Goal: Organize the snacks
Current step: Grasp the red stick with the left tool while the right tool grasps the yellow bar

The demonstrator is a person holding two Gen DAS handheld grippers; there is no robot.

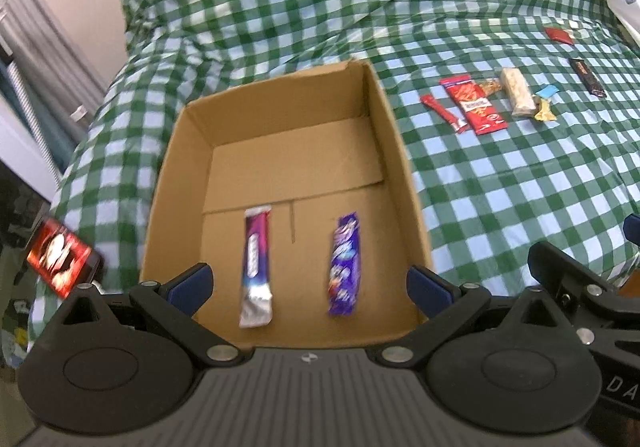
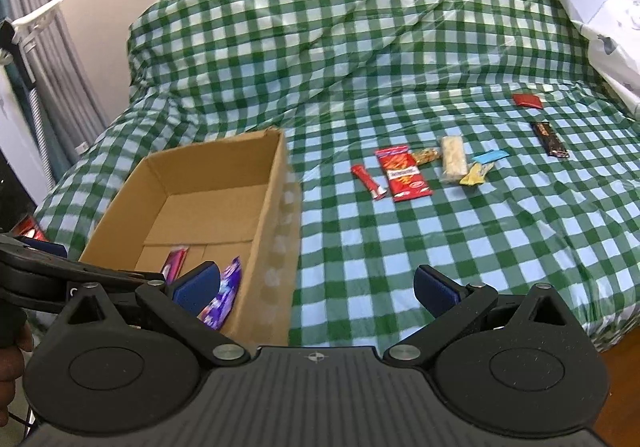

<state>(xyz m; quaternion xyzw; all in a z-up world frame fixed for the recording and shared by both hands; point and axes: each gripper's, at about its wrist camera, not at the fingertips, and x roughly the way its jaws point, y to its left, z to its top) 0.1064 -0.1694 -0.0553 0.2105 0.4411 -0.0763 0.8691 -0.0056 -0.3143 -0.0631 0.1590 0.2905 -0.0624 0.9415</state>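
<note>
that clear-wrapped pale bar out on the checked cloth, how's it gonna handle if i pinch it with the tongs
The clear-wrapped pale bar looks like a puffed grain slab, so probably light and fairly stiff, but crumbly under a hard squeeze. Its glossy film may slip against the pads. It lies flat on the checked cloth, touching a yellow wrapper, which a push might drag along.

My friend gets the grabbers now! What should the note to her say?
Left gripper: open, holding nothing, over the near end of the cardboard box.
Right gripper: open, holding nothing, by the box's right wall.
Done: two snacks lie flat in the box, a pink-and-silver bar and a purple bar.
Left: the rest lie on the checked bedspread right of the box: thin red stick, big red packet, nut bar, pale rice bar, yellow wrapper, blue wrapper, dark bar, small red packet.
</note>
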